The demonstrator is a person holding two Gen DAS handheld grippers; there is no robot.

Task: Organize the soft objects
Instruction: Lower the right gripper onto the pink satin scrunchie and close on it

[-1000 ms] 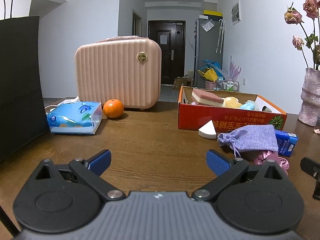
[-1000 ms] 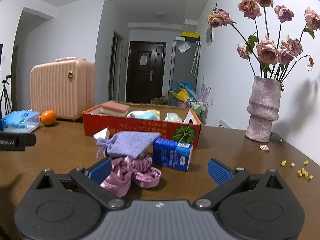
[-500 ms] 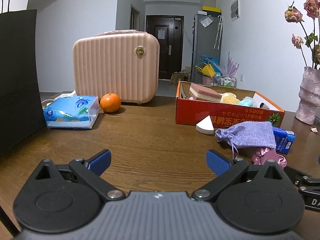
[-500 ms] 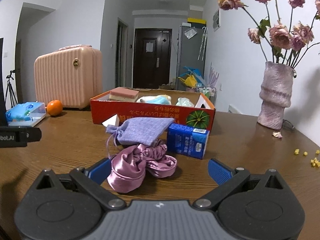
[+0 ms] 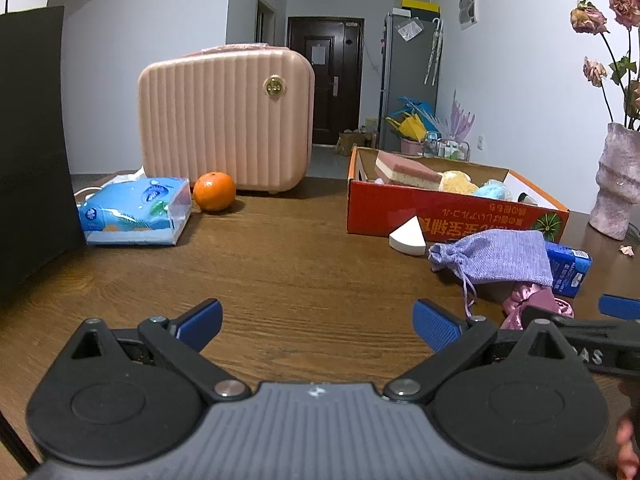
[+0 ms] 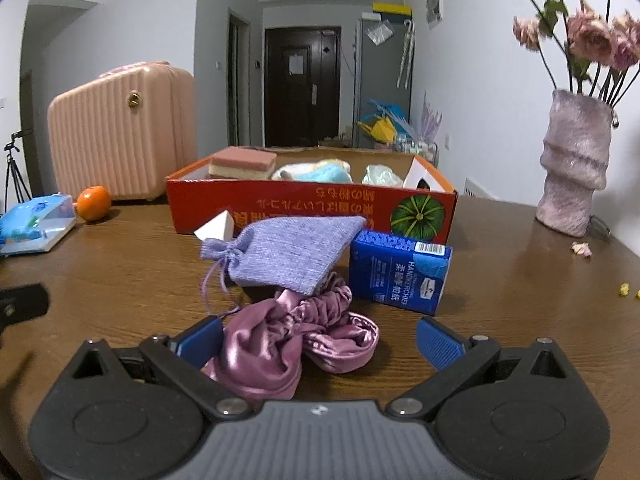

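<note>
Wooden table (image 5: 304, 264) in a white-walled room; dark door (image 5: 325, 80) at far end.
Left gripper (image 5: 316, 326) spread wide, empty, over bare wood. Right gripper (image 6: 318, 338) spread wide, pink scrunchie (image 6: 296, 340) between its fingers, touching the left one, not clamped. Lilac pouch (image 6: 292, 252) lies on the scrunchie; blue tissue pack (image 6: 400, 276) just right. Red box (image 6: 312, 212) beyond holds a sponge (image 6: 243, 163). Left view alone shows a black panel (image 5: 32, 140); right view alone a tripod (image 6: 14, 168).

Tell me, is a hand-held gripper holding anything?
Nothing is held. The right hand-held gripper is open around the pink scrunchie; the left hand-held gripper is open over bare table.
</note>
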